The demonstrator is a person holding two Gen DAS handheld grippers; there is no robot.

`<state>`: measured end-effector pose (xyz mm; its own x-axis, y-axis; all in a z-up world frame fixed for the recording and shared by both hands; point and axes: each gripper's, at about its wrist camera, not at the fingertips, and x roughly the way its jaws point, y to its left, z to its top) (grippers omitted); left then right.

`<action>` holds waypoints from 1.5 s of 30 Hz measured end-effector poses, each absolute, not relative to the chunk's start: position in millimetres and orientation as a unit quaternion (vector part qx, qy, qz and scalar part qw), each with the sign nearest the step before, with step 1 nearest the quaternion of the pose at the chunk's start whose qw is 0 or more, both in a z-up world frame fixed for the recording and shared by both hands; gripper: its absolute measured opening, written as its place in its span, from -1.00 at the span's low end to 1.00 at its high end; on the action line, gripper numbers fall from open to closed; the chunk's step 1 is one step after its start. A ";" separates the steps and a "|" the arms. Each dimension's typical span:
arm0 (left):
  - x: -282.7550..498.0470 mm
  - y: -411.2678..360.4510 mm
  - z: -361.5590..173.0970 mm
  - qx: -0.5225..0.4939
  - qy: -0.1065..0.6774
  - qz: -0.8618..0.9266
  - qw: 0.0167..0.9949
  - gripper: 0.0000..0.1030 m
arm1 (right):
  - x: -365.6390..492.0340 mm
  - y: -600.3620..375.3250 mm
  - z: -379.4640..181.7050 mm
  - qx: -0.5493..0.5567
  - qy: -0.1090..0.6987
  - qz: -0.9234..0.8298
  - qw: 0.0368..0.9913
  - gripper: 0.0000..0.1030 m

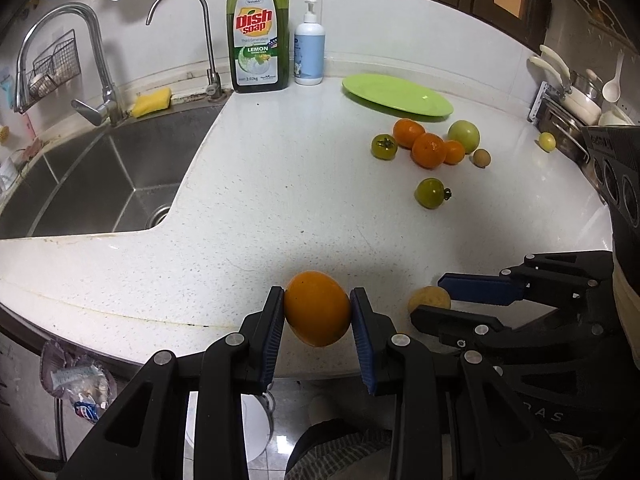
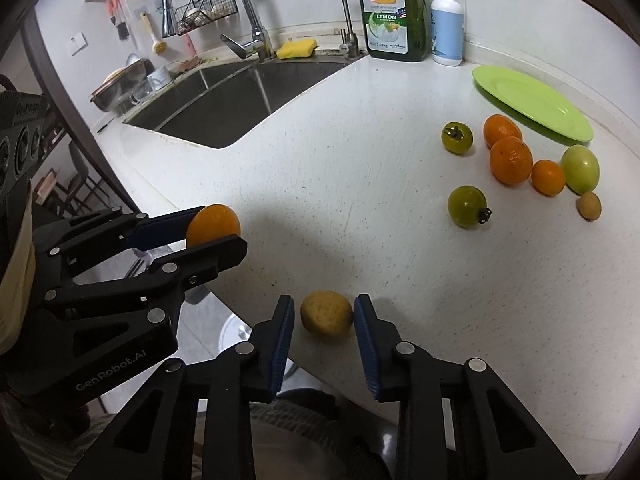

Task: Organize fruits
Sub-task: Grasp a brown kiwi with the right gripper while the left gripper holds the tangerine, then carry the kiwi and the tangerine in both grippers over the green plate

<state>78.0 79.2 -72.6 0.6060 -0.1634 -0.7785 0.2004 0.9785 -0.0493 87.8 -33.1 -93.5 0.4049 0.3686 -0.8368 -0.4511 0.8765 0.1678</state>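
Countertop (image 1: 280,184): white speckled stone look, smooth, semi-gloss. Sink (image 1: 100,184): brushed steel. Faucet (image 1: 80,60): polished metal. Green plate (image 1: 396,94): glossy plastic. Left gripper (image 1: 317,312): matt black plastic, ribbed blue pads. Orange fruit (image 1: 317,308): smooth, slight sheen. Yellow fruit (image 2: 326,314): dull, pitted skin.

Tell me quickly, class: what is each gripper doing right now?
Left gripper: closed on the orange fruit, fingers pressing both sides.
Right gripper: closed on the small yellow fruit, which sits on the counter.
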 end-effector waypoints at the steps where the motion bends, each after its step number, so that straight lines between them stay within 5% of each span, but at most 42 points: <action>1: 78.6 79.1 -73.2 0.022 0.433 -0.103 0.895 -0.36 | 87.9 -33.4 -94.1 -0.042 0.488 0.244 0.837 -0.43; 45: 251.7 -35.6 11.7 0.071 0.325 -0.247 0.910 -0.36 | 208.7 -162.5 -8.0 0.034 0.358 0.065 0.931 -0.44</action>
